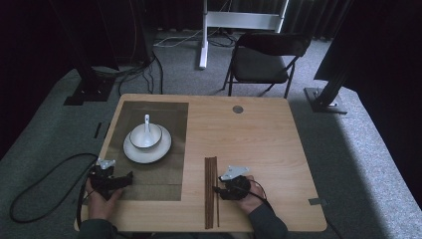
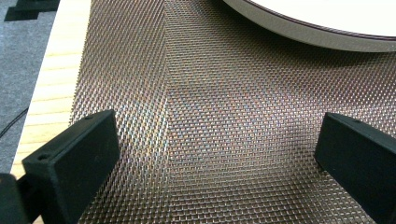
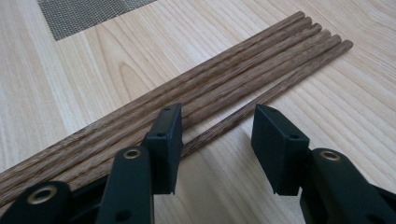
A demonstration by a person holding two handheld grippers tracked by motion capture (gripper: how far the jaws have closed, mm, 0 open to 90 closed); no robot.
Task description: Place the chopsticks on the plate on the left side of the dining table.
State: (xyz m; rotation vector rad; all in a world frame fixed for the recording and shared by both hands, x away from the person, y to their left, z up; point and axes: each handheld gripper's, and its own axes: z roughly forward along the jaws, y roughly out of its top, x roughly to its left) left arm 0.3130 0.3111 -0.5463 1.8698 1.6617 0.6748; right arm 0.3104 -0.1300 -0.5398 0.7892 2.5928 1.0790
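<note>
The right gripper (image 3: 217, 133) sat low over the bundle of wooden chopsticks (image 1: 211, 191) near the table's (image 1: 259, 134) front edge, jaws parted astride the outermost stick (image 3: 280, 86) — probably to single it out, though no pad pressed it yet. The left gripper (image 2: 210, 154) rested wide open, holding nothing, on the woven placemat (image 2: 210, 93) just short of the plate (image 1: 147, 149) — likely waiting.

Dim room, dark at the edges in the high view; the table (image 1: 259, 134) is softly lit from above. Both gripper views are sharp, the mat (image 2: 224, 130) showing an iridescent sheen.
</note>
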